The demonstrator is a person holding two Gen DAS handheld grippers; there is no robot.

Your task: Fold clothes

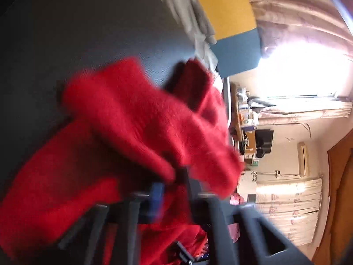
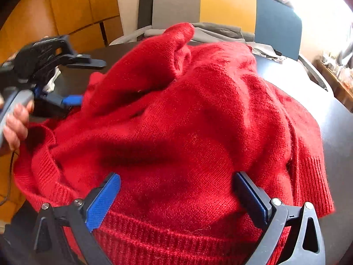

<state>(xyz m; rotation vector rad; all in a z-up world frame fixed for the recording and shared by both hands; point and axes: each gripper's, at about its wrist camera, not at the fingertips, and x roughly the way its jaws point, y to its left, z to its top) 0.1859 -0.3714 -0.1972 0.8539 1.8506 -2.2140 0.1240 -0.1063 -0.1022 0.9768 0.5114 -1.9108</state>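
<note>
A red knitted sweater (image 2: 187,121) lies bunched on a dark round table (image 2: 337,132). My right gripper (image 2: 176,190) is open, its blue-padded fingers (image 2: 103,198) spread wide over the sweater's ribbed hem. My left gripper (image 2: 86,81) shows at the left of the right wrist view, held in a hand, its jaws apart beside the sweater's sleeve and neck. In the blurred left wrist view the left gripper (image 1: 174,190) is at the sweater (image 1: 132,121), with a fold of red knit lying over its fingers.
A chair with grey, yellow and blue back panels (image 2: 227,6) stands behind the table, with grey clothes (image 2: 220,31) piled on it. Wooden cabinets (image 2: 66,11) are at the left. A bright window and curtains (image 1: 304,66) are beyond the table.
</note>
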